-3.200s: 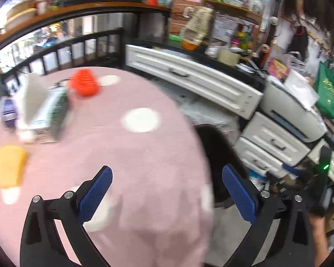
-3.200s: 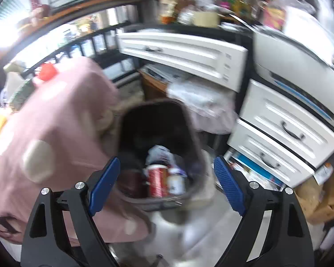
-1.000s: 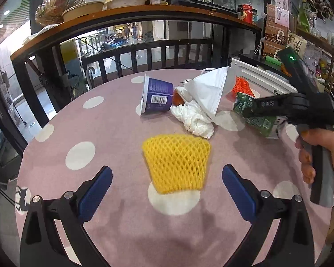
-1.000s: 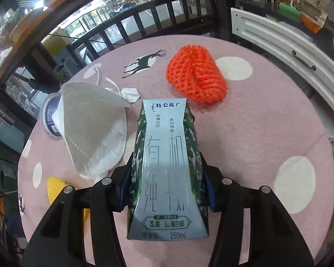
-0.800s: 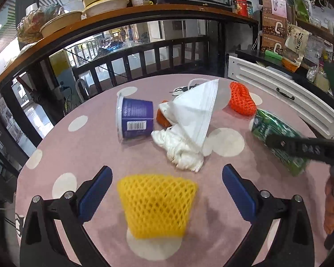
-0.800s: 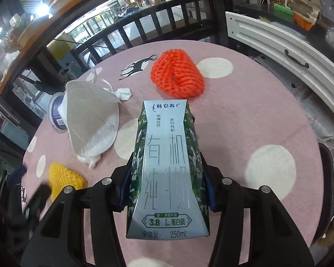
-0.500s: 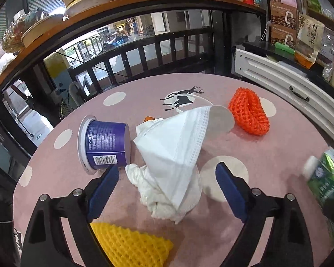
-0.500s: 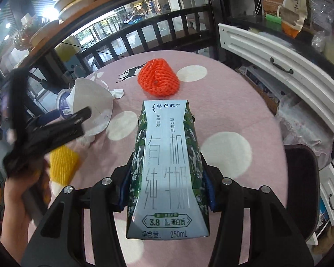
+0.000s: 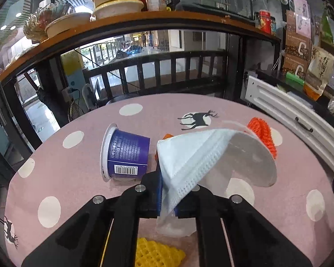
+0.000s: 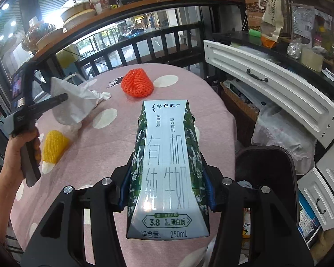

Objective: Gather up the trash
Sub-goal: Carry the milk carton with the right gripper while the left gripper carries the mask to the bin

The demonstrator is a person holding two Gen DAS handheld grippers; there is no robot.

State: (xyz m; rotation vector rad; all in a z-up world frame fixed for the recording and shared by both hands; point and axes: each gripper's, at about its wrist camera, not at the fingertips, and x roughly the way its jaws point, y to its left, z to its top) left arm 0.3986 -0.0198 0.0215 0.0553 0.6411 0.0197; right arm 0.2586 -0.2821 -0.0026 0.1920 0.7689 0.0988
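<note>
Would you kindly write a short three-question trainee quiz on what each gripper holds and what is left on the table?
1. True or false: the left gripper is shut on the mask.
2. What does the right gripper hold: A carton, B cup, C orange net?
3. Fill in: the purple cup lies on its ____.

Key: 1 true. 2 A. 3 side.
</note>
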